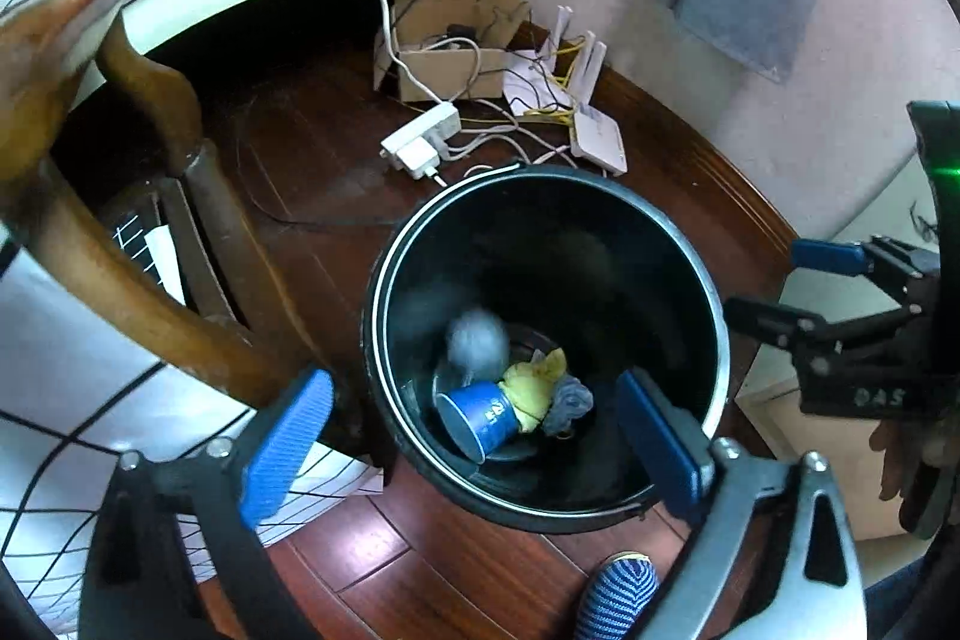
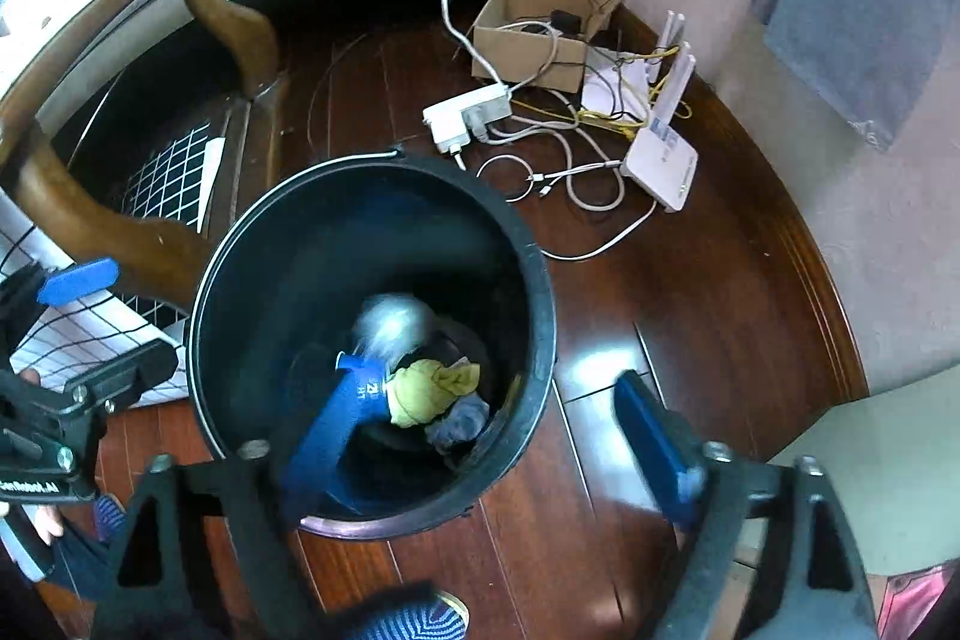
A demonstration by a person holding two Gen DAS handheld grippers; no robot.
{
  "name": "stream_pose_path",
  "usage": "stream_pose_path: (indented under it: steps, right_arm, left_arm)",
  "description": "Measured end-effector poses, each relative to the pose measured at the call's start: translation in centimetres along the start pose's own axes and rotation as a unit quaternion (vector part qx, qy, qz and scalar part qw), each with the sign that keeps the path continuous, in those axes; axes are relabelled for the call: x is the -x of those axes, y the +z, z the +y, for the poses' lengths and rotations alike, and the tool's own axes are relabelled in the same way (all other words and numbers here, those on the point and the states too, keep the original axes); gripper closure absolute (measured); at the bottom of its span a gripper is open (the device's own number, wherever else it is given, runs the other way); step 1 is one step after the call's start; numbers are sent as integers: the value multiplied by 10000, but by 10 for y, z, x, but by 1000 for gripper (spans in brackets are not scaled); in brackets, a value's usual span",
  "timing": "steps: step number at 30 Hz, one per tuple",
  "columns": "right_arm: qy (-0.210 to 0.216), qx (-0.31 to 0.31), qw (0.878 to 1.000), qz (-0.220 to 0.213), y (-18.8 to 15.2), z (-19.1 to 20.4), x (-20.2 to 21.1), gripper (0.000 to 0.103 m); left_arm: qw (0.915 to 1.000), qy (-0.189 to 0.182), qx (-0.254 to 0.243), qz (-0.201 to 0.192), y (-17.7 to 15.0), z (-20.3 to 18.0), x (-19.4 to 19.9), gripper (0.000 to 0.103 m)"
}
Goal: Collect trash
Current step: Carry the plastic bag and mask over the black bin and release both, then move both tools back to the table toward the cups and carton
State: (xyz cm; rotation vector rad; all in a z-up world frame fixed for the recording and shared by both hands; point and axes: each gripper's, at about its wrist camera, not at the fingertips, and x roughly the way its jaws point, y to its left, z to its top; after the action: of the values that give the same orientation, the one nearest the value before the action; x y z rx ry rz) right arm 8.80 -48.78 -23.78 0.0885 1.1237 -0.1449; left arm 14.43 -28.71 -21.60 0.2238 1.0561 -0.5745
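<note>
**Trash dropped in the bin, both grippers spread above it**

A black bin [image 1: 714, 304] is seen standing on a dark wood floor [image 2: 690, 280], beside a chair leg [image 1: 198, 244]. At its bottom four pieces of trash are gathered: a blue paper cup [image 1: 480, 415] lying on its side, a yellow crumpled wad [image 1: 534, 385], a grey-blue scrap [image 1: 570, 400] touching the wad, and a blurred grey ball [image 1: 477, 343] just above the cup, which may not yet be at rest.

The left gripper [image 1: 474, 451] is held over the bin's near rim with its blue pads wide apart and nothing between them. The right gripper [image 2: 480, 436] is likewise spread and empty; one of its pads is over the bin, the other over the floor beside it. No earlier state can be told from these views.

The trash is judged to be light. The cup looks thin-walled and would be crushed by a hard squeeze; if it had to be lifted, its rim or its side near the mouth would be the place to take it. The wad and scrap appear soft and would yield to any pinch across the middle. The ball's material cannot be told because of the blur.

Behind the bin a power strip [image 2: 468, 112], loose cables, a router [image 2: 660, 166] and a cardboard box [image 2: 534, 40] are left on the floor; whether any of it counts as trash cannot be told.
</note>
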Motion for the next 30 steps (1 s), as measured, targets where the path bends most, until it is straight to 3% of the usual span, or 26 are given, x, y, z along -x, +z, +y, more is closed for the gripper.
stream_pose_path:
  steps: [16, 30]
  right_arm:
    - [-11, -73, 9994, -329, 3, 5, 30, 0]
    - [114, -148, 9964, -829, 5, 34, 100, 0]
  left_arm:
    - [9995, 143, -8, -267, 3, -3, 29, 4]
    - [9966, 308, 74, -766, 5, 13, 105, 4]
